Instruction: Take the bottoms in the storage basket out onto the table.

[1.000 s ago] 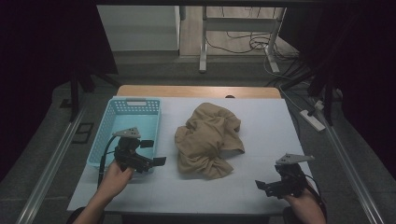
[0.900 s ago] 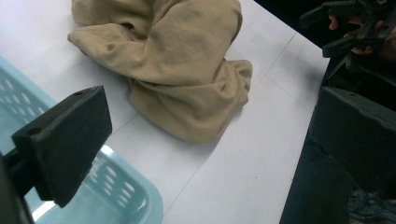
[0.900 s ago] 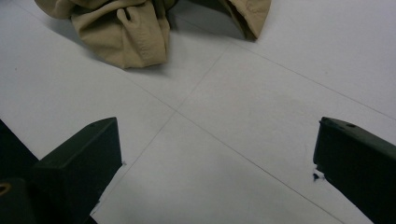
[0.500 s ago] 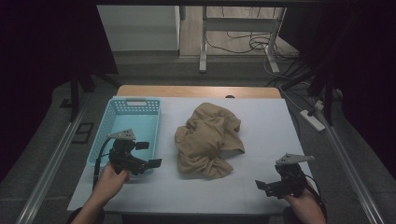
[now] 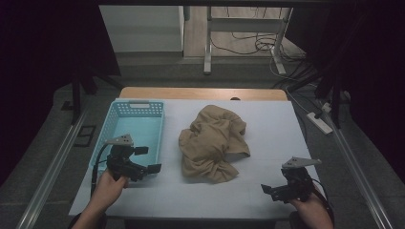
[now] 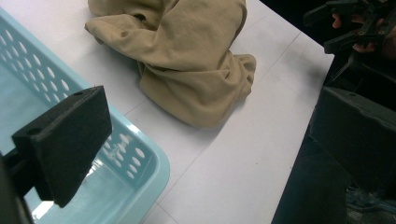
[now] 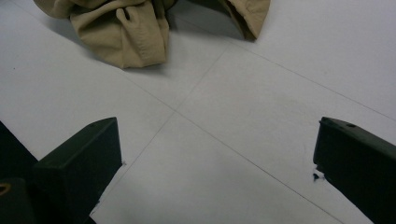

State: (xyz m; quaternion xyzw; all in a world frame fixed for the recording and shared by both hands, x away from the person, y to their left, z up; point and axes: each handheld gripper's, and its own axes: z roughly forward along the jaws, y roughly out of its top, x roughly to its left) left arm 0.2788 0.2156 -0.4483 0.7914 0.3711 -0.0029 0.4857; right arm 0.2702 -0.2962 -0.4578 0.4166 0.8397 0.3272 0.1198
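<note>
A crumpled tan cloth (image 5: 212, 143) lies in the middle of the white table (image 5: 267, 119). My left gripper (image 5: 147, 159) is open over the near right corner of a light blue basket (image 5: 139, 104), left of the cloth and apart from it. In the left gripper view its jaws stand wide, with the cloth (image 6: 187, 60) ahead and the basket rim (image 6: 144, 161) below. My right gripper (image 5: 270, 187) is open near the table's front right, nothing between its jaws. In the right gripper view the cloth (image 7: 126, 32) lies ahead of the gripper (image 7: 219, 168), with bare table between.
The basket's floor shows bare where I can see it, and it sits along the table's left side. The right hand's gripper (image 6: 359, 23) shows far off in the left gripper view. Table legs and cables (image 5: 258, 45) lie on the floor beyond the far edge.
My left gripper has drifted a little to the left, over the basket's corner. The right gripper and the cloth have not moved.
</note>
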